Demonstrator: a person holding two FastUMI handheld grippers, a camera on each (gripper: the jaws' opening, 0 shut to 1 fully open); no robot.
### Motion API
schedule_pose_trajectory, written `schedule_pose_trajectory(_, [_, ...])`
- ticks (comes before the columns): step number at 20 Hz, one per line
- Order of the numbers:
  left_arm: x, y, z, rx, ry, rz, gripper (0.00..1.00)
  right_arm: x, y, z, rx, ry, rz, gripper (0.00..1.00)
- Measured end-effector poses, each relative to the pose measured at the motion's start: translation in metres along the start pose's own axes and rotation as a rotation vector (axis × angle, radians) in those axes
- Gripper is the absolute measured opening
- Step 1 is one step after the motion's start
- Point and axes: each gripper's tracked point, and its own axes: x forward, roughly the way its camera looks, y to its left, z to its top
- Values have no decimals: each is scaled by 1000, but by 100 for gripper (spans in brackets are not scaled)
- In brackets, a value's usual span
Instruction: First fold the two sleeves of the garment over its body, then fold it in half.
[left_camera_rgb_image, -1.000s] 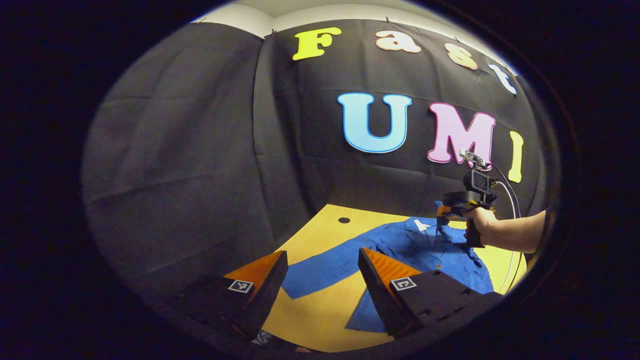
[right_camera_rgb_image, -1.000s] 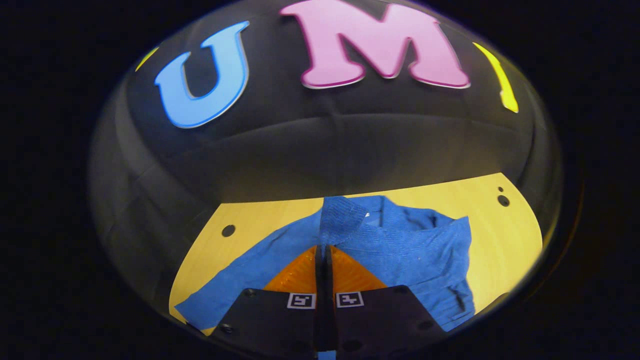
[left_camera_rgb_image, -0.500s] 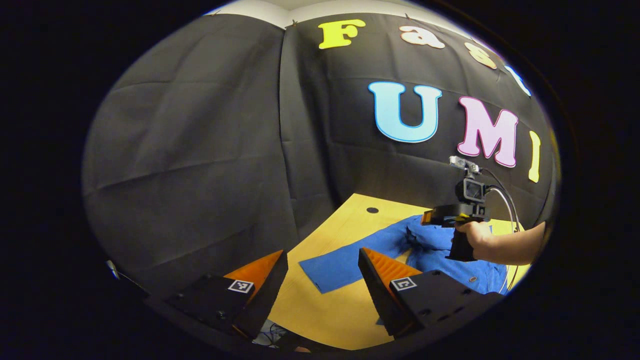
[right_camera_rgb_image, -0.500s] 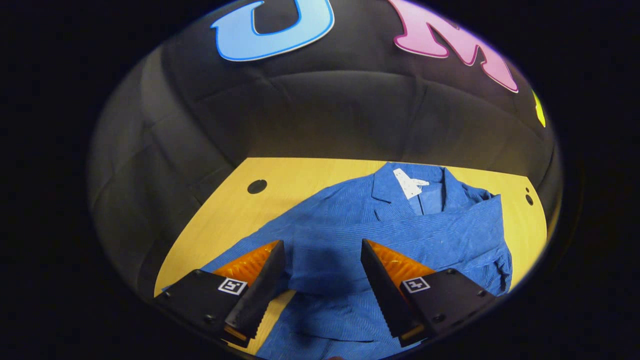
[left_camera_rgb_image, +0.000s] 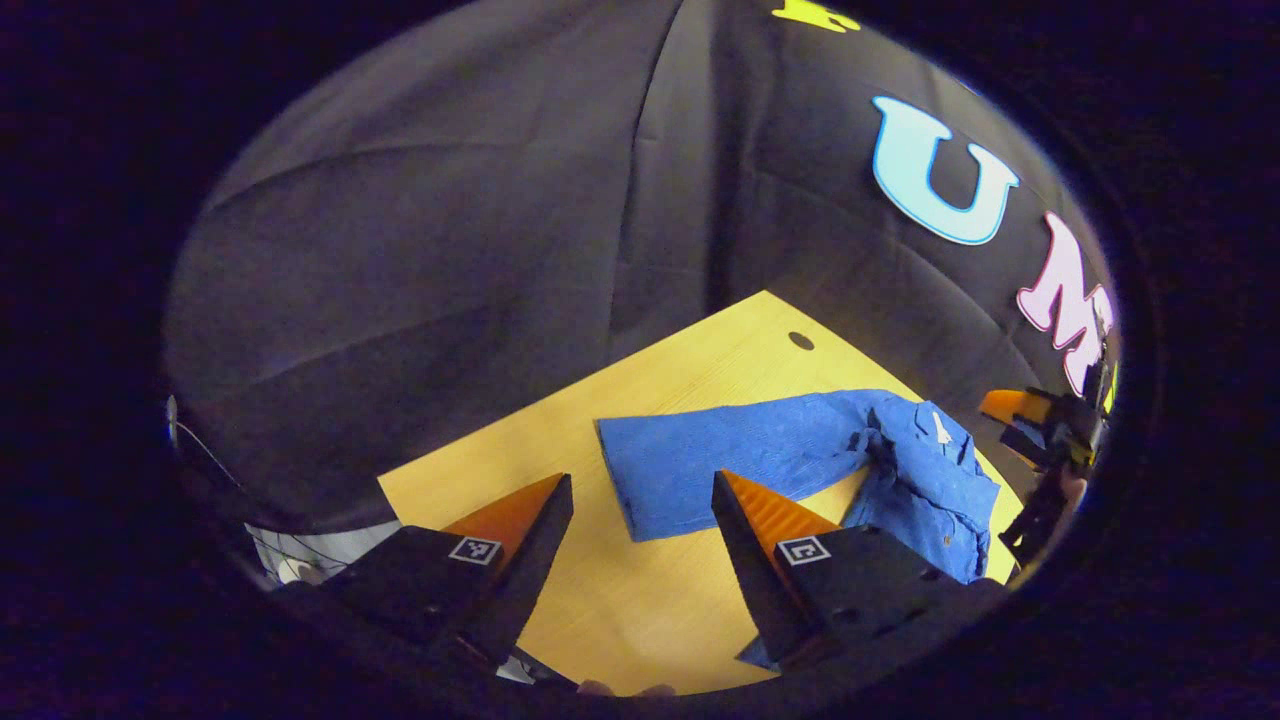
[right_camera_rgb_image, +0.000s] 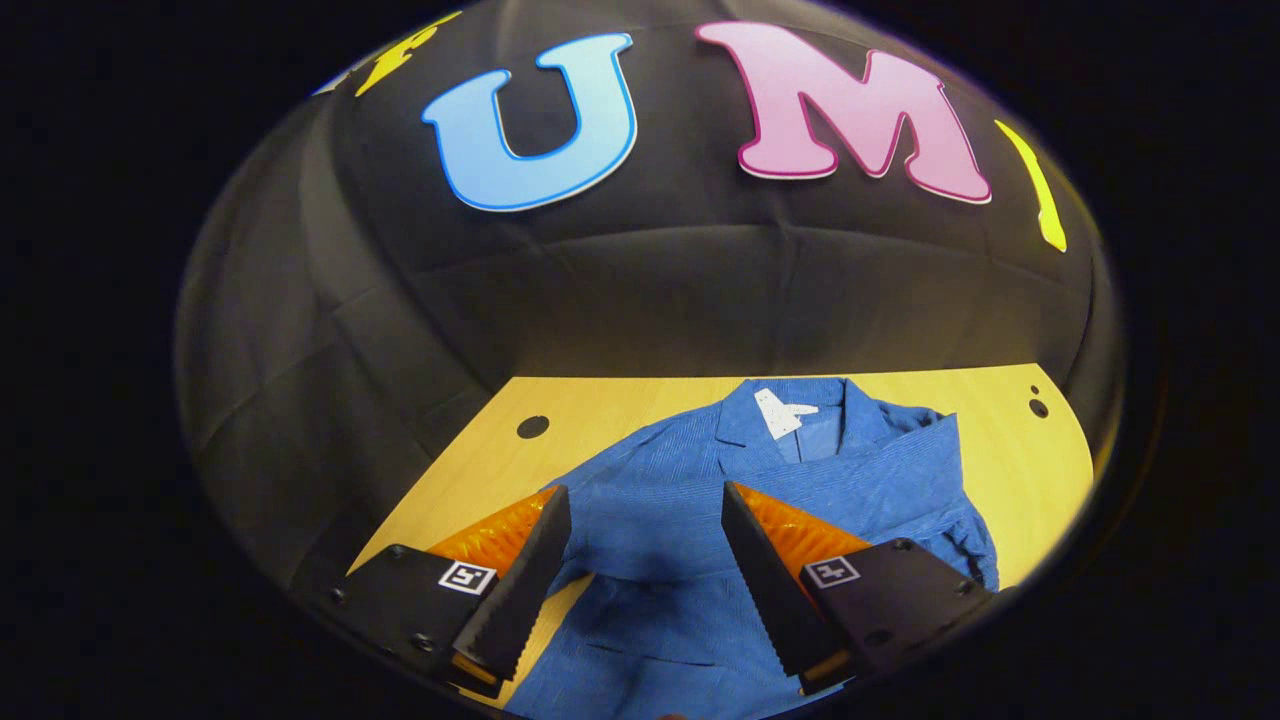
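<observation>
Garment (right_camera_rgb_image: 790, 490) flat on table (right_camera_rgb_image: 480, 440).

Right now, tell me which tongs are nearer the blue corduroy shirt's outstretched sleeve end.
Left. The left tongs hang open beside the outstretched sleeve end; the right tongs hang open above the folded-over sleeve on the shirt's body.

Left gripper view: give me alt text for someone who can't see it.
A blue shirt lies on a wooden table, one sleeve stretched out flat toward the open left gripper. The right gripper sits beyond the shirt.
</observation>
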Motion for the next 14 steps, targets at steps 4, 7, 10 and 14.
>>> schedule_pose_trajectory(4, [43, -1, -10, -3, 87, 39, 83, -45, 2, -9, -22, 0, 63, 96])
schedule_pose_trajectory(7, [68, -6, -18, 1, 147, 82, 83, -72, 2, -27, -26, 29, 87, 96])
schedule_pose_trajectory(10, [73, -12, -12, 17, 137, 130, 82, -88, -6, -38, -44, 41, 89, 95])
schedule_pose_trajectory(14, [84, -21, -21, 151, 182, 198, 82, -102, -21, -53, -54, 65, 97, 96])
